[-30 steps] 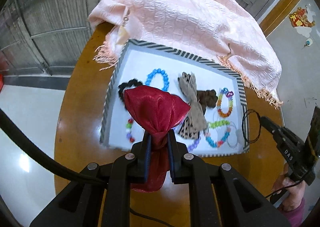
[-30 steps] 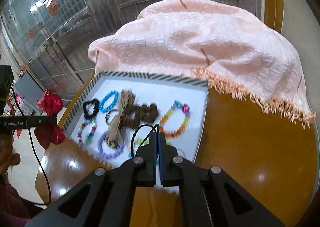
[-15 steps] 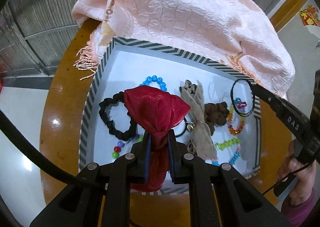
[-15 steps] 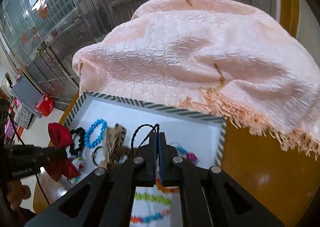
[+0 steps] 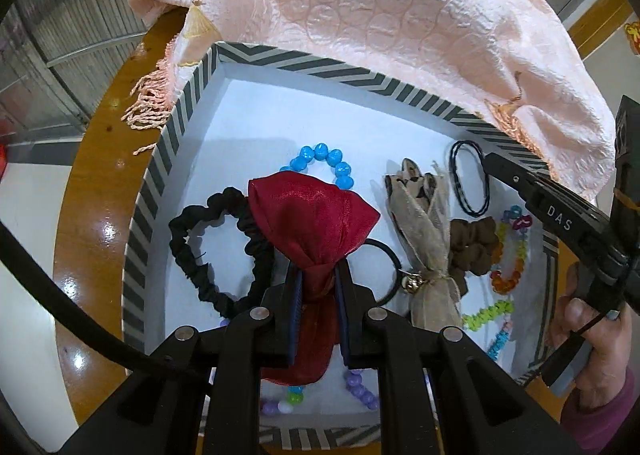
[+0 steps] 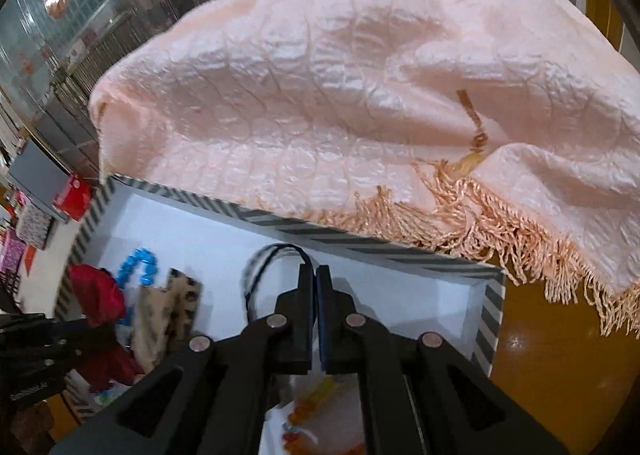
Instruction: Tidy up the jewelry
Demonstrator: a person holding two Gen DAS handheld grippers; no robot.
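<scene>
The left gripper (image 5: 316, 287) is clamped on the neck of a red sheer fabric pouch (image 5: 310, 215) held over the white striped-rim tray (image 5: 280, 63), while to its right the right gripper (image 6: 316, 275) pinches a thin black elastic loop (image 6: 264, 267) above that tray.

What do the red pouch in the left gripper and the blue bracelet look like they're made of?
Red drawstring pouch: sheer, shiny woven fabric, probably organza; it creases and gleams. Blue bead bracelet: glossy round beads, likely plastic, possibly glass.
</scene>
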